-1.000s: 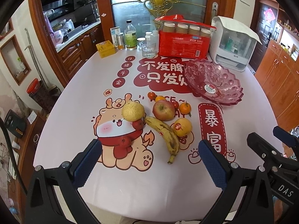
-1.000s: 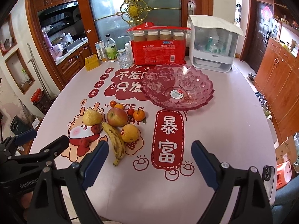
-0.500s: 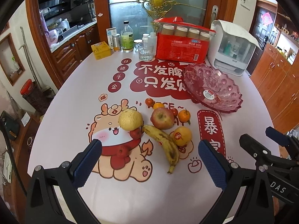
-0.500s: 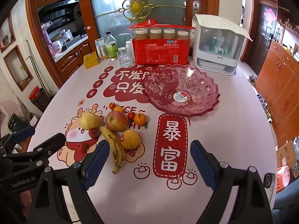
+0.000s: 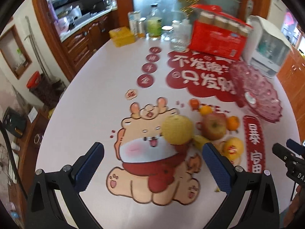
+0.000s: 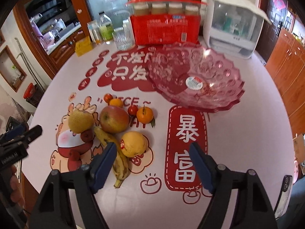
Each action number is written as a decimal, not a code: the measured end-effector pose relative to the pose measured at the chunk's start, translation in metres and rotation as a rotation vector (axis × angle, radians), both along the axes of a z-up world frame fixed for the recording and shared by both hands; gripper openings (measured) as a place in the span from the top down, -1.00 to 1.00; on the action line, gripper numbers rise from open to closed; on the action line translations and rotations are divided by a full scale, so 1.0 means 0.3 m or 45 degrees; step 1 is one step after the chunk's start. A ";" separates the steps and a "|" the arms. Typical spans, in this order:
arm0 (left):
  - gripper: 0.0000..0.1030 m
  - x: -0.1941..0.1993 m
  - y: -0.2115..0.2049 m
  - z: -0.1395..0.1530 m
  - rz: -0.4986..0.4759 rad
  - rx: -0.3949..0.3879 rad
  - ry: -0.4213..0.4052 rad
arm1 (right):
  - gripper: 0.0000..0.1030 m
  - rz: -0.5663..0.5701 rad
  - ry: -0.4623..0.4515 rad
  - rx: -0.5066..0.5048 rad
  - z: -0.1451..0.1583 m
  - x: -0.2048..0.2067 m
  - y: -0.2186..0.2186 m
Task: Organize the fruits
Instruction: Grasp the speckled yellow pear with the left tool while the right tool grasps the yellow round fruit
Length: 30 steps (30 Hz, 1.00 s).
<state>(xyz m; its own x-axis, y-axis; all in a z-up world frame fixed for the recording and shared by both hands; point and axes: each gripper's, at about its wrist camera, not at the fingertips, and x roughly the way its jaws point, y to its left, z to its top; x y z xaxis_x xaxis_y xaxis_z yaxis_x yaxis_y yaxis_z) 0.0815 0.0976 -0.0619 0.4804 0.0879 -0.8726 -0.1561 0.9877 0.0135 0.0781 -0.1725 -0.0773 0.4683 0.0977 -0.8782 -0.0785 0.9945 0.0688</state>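
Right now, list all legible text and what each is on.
"暴富": red panel on the tablecloth.
"不发", "只发": red cloud print on the tablecloth, the rest hidden behind the pink bowl.
"ICE ~": tablecloth print behind the apple.
"DA": right gripper body, cut off at the frame edge.
Unreadable: bowl sticker, orange's sticker, red pack print, left gripper lettering.

Bright, even daylight from the frosted glass door (image 6: 114,2) behind the table; shadows under the fruit are faint. Left wrist view is smeared by motion blur; right wrist view is sharper. Specular glare on the pink glass bowl (image 6: 219,64). Fisheye curvature and black vignetting at the edges.
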 end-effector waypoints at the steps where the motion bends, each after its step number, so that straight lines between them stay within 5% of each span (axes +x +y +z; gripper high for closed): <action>1: -0.98 0.007 0.017 -0.017 0.006 0.002 0.012 | -0.49 0.002 0.015 0.004 -0.017 0.008 0.002; 13: -0.98 0.187 0.025 -0.254 -0.085 -0.132 0.164 | -0.49 0.063 0.180 0.071 -0.231 0.123 0.099; 24: -0.99 0.314 -0.038 -0.376 -0.112 -0.230 0.220 | -0.20 0.029 0.280 0.102 -0.351 0.182 0.128; 30: -0.76 0.353 -0.091 -0.414 -0.150 -0.256 0.252 | -0.10 0.022 0.291 0.149 -0.363 0.190 0.120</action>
<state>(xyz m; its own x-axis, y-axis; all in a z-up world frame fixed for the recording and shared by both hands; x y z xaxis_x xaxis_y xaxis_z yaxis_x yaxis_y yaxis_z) 0.1874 0.0703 -0.1862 0.2960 -0.1424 -0.9445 -0.0538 0.9848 -0.1653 0.1351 -0.1364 -0.1862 0.2564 0.2109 -0.9433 -0.0648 0.9775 0.2009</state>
